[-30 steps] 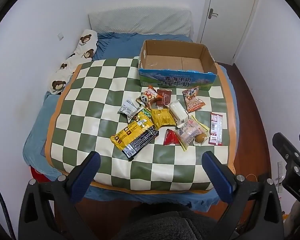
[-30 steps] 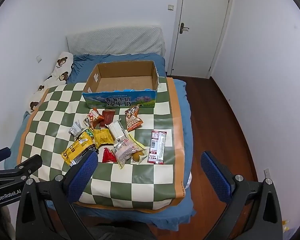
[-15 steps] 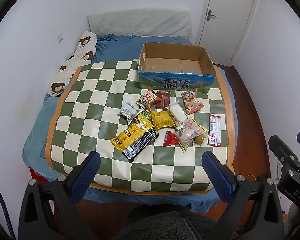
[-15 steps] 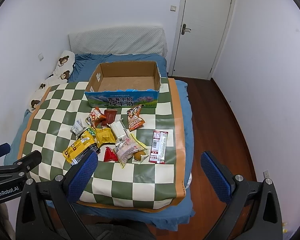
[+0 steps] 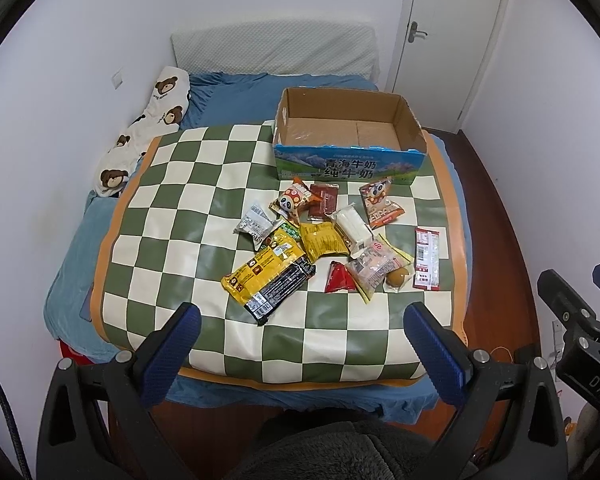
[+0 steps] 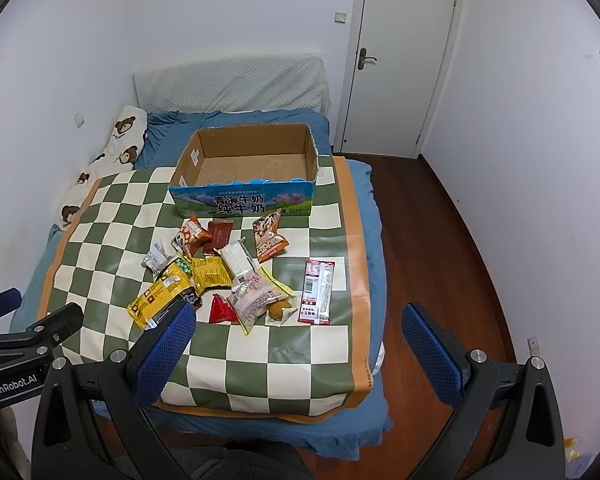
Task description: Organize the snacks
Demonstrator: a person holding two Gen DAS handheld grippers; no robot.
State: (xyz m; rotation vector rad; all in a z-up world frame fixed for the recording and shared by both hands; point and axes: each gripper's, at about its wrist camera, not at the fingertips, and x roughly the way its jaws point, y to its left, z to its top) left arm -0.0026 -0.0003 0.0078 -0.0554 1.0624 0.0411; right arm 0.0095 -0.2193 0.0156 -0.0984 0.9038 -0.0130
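Observation:
Several snack packets lie in a loose pile on the green-and-white checkered mat; the pile also shows in the right wrist view. An empty open cardboard box stands behind the pile, also seen from the right. A yellow-black packet lies nearest, a long red-white packet at the right. My left gripper is open and empty, above the bed's near edge. My right gripper is open and empty, above the bed's near right corner.
The mat covers a blue bed with a bear-print pillow at the left and a headboard cushion. White walls on both sides, a closed door at the back right, wooden floor on the right.
Both grippers have drifted slightly; the bed and snacks sit a little higher and farther in both views. Nothing on the mat has moved.

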